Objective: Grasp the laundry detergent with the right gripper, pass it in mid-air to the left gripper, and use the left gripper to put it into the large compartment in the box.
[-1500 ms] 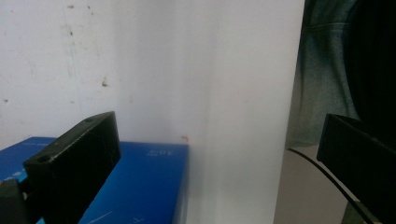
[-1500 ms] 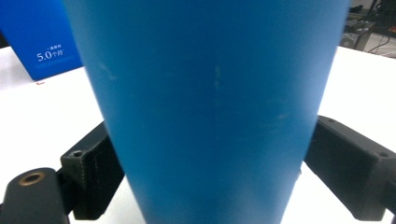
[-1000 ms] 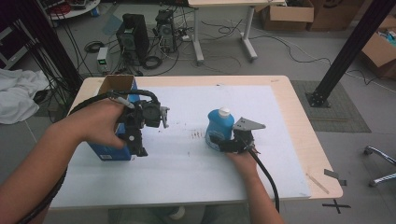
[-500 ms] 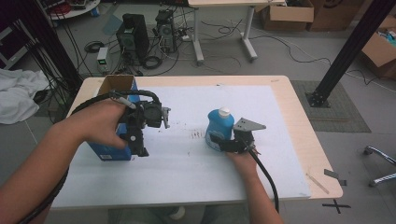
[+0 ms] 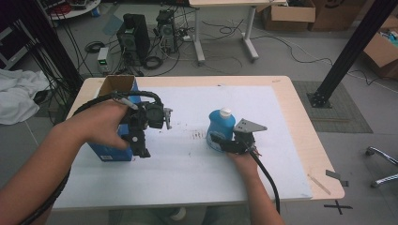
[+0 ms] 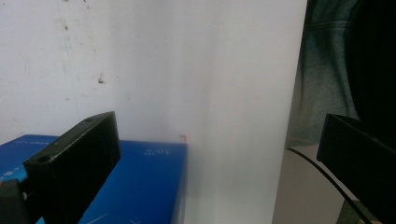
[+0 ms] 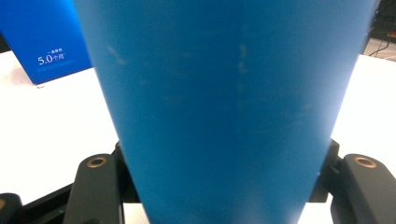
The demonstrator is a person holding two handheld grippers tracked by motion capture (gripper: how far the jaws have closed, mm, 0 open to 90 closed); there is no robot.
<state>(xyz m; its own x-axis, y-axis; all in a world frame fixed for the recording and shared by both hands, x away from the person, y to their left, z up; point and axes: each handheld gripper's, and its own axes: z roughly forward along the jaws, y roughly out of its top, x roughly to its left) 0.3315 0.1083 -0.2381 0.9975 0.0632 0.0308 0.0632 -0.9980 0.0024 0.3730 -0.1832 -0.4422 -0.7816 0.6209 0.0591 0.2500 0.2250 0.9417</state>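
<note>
A wooden surface (image 5: 300, 140) under a white sheet (image 5: 225, 178) stands on grey floor (image 5: 291, 51); computer towers (image 5: 133, 35), cables and cardboard boxes (image 5: 286, 16) lie behind.

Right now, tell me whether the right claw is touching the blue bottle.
Touching. In the right gripper view the blue bottle sits between the right claw, whose jaws, just closing, press against both its sides with no gap.

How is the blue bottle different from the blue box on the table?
The rounded blue plastic bottle has curved sides and a white cap; the blue cardboard box is tall, flat-sided and open at its top. The bottle stands between the jaws of the right gripper, which have just been closing on it; the box stands beside the left gripper, whose jaws are spread with nothing between them. Both are blue and stand upright on the white sheet.
</note>
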